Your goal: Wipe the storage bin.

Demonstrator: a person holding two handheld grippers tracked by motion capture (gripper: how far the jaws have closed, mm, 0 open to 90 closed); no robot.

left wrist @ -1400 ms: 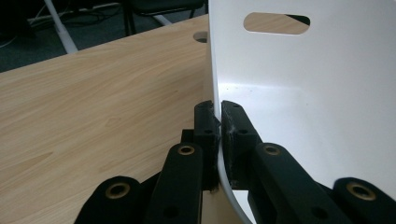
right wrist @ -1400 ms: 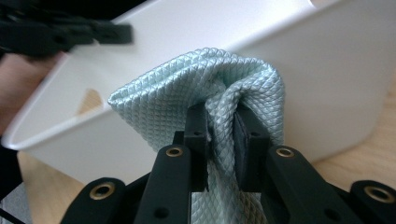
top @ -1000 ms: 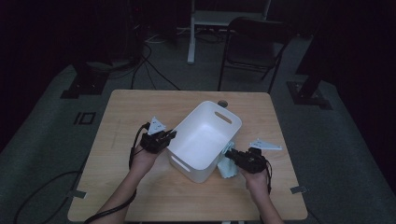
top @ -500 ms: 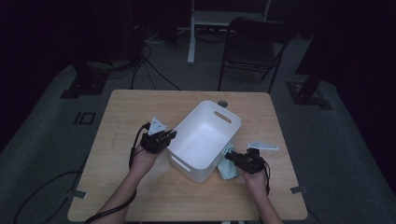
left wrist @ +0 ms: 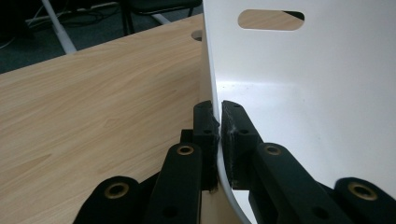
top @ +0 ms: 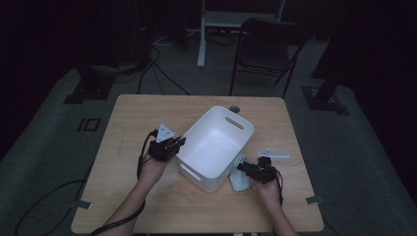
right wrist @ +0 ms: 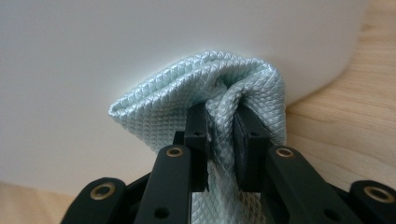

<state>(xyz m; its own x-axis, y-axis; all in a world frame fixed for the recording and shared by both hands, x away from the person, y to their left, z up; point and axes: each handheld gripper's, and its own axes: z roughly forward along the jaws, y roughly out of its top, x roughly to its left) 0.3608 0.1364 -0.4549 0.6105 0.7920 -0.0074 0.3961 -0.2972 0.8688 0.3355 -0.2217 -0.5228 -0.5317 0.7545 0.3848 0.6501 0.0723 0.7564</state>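
A white plastic bin (top: 216, 147) with handle slots stands at the middle of the wooden table (top: 128, 118). My left gripper (top: 178, 142) is shut on the bin's left rim; in the left gripper view its pads clamp the thin white wall (left wrist: 217, 84) from both sides. My right gripper (top: 242, 167) sits low at the bin's right side, shut on a pale mint cloth (top: 239, 179). In the right gripper view the quilted cloth (right wrist: 205, 88) bunches between the jaws and presses against the bin's outer wall (right wrist: 140, 42).
A dark folding chair (top: 265, 46) and a white table leg (top: 201, 34) stand beyond the table's far edge. A small round hole (top: 234, 108) sits in the tabletop behind the bin. Cables lie on the dark floor at the left.
My right gripper has sunk a little with the cloth, closer to the tabletop beside the bin. The left gripper and the bin have stayed where they were.
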